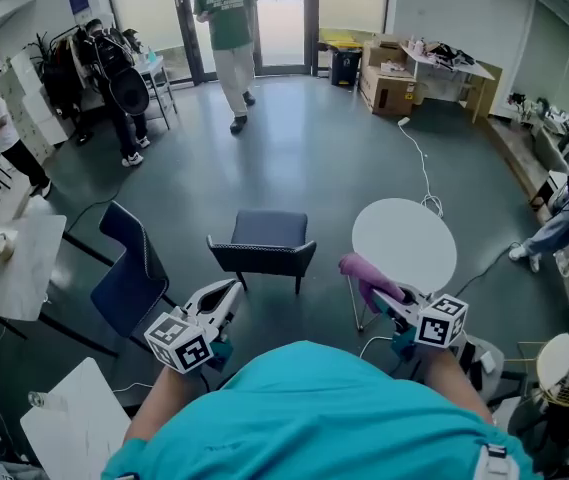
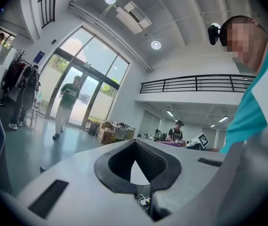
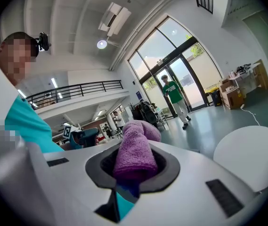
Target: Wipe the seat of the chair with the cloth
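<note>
A dark blue chair (image 1: 264,240) stands on the floor ahead of me, its seat bare and facing me. My right gripper (image 1: 376,293) is held up at chest height, to the right of the chair and well short of it. It is shut on a rolled purple cloth (image 1: 364,273) that sticks out past the jaws (image 3: 134,166); the cloth (image 3: 136,149) fills the gap between them. My left gripper (image 1: 226,298) hangs near the chair's front left corner, above the floor. Its jaws (image 2: 136,161) are shut with nothing between them.
A round white table (image 1: 404,240) stands right of the chair, just beyond my right gripper. A second blue chair (image 1: 129,273) and a white table (image 1: 19,263) sit at the left. A person in a green shirt (image 1: 228,38) walks towards me from the glass doors. A cable (image 1: 419,158) crosses the floor.
</note>
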Demonstrator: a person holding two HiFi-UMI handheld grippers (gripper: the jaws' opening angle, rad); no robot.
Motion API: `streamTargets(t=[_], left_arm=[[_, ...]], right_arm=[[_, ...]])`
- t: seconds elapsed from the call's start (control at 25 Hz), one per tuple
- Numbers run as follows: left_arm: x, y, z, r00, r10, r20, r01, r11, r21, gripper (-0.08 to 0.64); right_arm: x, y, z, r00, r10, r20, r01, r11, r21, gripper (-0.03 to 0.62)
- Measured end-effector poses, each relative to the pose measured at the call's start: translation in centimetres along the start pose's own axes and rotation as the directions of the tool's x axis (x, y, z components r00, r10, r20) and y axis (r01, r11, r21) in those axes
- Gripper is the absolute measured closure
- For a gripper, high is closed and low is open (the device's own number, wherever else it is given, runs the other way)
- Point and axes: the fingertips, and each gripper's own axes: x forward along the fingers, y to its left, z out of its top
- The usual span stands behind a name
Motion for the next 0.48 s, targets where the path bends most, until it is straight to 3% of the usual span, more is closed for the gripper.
streamTargets(t=[0.2,0.48], left_arm=[[0.9,2.0,0.0,1.0,0.013,-0.023,-0.013,1.0,0.004,0.569],[1.4,11.8,1.1,1.0,-0.018,-0.02,0.017,0.999,-0.045,0.569]], right_arm=[[2.3,-1.8,-0.4,1.0,0.007,-0.021,-0.007,0.999,0.035,0.534],[11.8,-2.6,0.2,0.999,-0.009,-0.039,0.01,0.999,0.032,0.534]])
